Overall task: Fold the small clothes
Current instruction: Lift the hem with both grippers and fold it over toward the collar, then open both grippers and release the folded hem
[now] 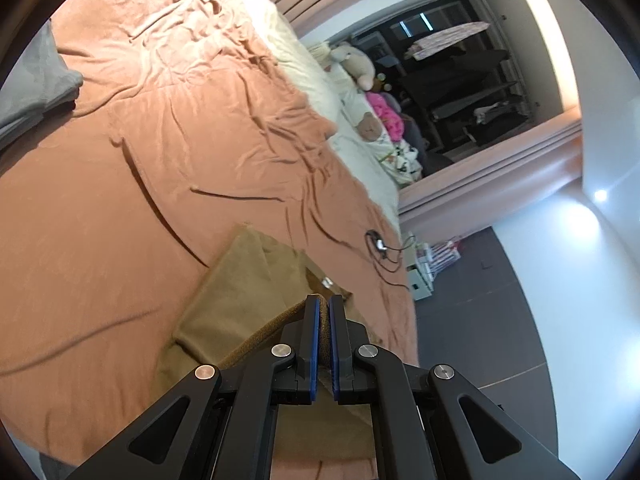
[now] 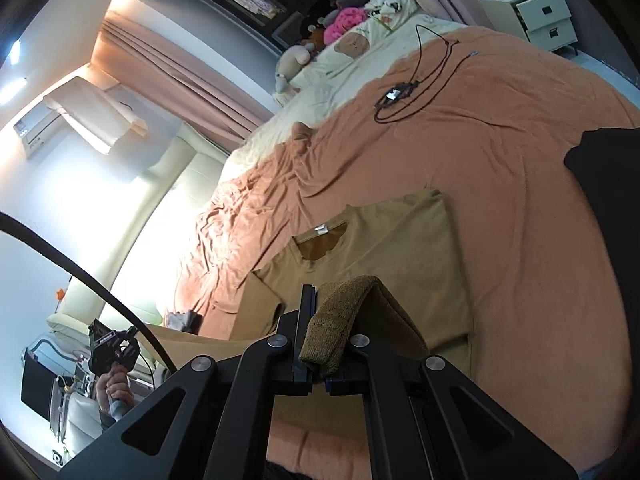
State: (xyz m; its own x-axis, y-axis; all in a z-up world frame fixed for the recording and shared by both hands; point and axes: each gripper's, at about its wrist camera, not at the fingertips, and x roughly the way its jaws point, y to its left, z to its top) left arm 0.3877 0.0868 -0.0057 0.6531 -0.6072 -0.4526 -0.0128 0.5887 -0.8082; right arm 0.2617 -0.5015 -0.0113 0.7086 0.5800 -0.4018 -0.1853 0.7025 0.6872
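A tan T-shirt [image 2: 400, 240] lies on the orange bedspread [image 2: 520, 160], collar away from me, with its sleeves folded in. My right gripper [image 2: 324, 312] is shut on the shirt's ribbed bottom hem [image 2: 340, 312] and holds it lifted above the shirt body. In the left wrist view the same shirt [image 1: 248, 284] lies just ahead. My left gripper [image 1: 324, 304] is shut on the other part of the hem [image 1: 276, 328], raised off the bed. My left gripper also shows at the far left of the right wrist view [image 2: 112, 350], held in a hand.
A black cable with a small device [image 2: 400, 94] lies on the bedspread beyond the shirt, also in the left wrist view [image 1: 378, 246]. Grey folded cloth [image 1: 36, 80] sits at the far left. Cream bedding and soft toys [image 1: 360, 64] lie at the bed's far side. A white nightstand [image 2: 540, 16] stands beside the bed.
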